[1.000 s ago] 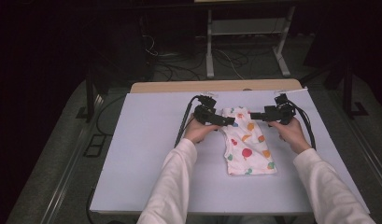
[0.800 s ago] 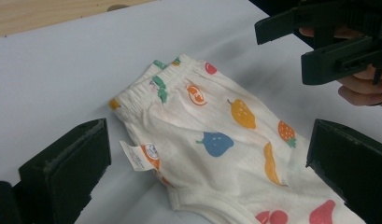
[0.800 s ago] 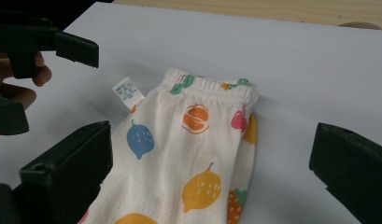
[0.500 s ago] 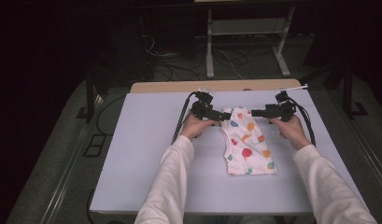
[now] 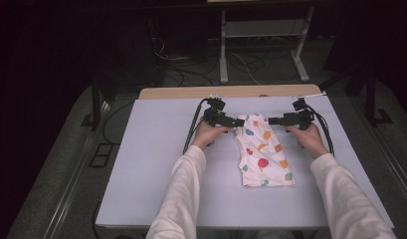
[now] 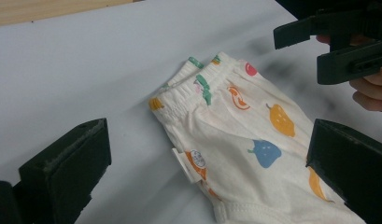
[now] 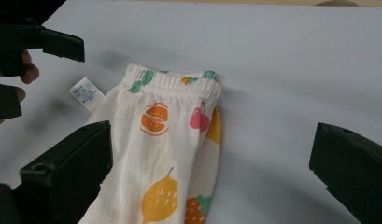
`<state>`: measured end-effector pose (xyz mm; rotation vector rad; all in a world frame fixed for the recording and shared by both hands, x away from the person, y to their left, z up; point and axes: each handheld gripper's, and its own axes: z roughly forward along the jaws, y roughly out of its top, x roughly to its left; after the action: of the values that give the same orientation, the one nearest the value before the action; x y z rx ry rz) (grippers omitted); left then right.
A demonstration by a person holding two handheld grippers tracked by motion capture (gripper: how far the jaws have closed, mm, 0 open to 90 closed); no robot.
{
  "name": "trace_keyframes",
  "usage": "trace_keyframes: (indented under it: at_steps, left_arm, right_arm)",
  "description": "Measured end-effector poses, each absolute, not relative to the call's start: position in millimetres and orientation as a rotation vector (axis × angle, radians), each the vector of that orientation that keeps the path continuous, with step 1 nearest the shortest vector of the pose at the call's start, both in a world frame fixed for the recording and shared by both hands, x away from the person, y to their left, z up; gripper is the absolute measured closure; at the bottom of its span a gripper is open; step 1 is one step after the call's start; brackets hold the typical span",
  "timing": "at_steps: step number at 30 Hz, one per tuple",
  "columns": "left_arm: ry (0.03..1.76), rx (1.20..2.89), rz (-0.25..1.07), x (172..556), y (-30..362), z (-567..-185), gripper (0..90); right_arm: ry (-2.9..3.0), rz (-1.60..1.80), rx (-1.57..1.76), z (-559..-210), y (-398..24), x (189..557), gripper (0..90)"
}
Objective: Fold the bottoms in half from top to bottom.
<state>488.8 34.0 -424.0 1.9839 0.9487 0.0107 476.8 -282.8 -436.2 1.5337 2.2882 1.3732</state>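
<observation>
A small white garment [image 5: 263, 152] printed with coloured fruit lies flat on the pale table [image 5: 151, 159], its elastic waistband toward the far edge. My left gripper [image 5: 239, 122] sits at the waistband's left corner and my right gripper [image 5: 271, 121] at its right corner. In the left gripper view the jaws of the left gripper [image 6: 207, 182] stand wide apart over the garment [image 6: 244, 130], gripping nothing. The right gripper [image 7: 209, 182] is likewise open above the waistband [image 7: 174, 79]. A white label [image 7: 86, 93] sticks out from the cloth's side.
A wooden strip [image 5: 231, 92] runs along the table's far edge. Black cables [image 5: 191, 134] trail from the grippers across the table. Beyond the table, a metal stand [image 5: 223, 55] and loose wires lie on the dark floor.
Both grippers have shifted only slightly at the waistband. The garment lies where it was.
</observation>
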Motion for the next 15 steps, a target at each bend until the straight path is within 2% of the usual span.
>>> trace_keyframes:
  at_steps: [7,12,15]
  left_arm:
    - [0.985,1.966,-0.009,493,33,-431,0.2]
    - [1.003,1.966,-0.063,495,31,-438,6.5]
    - [1.007,1.978,-0.081,495,29,-443,9.9]
  right_arm:
    - [2.301,1.341,1.561,-440,-283,481,0.0]
    - [2.345,1.297,1.565,-441,-280,484,0.1]
    - [2.362,1.283,1.556,-441,-278,485,5.9]
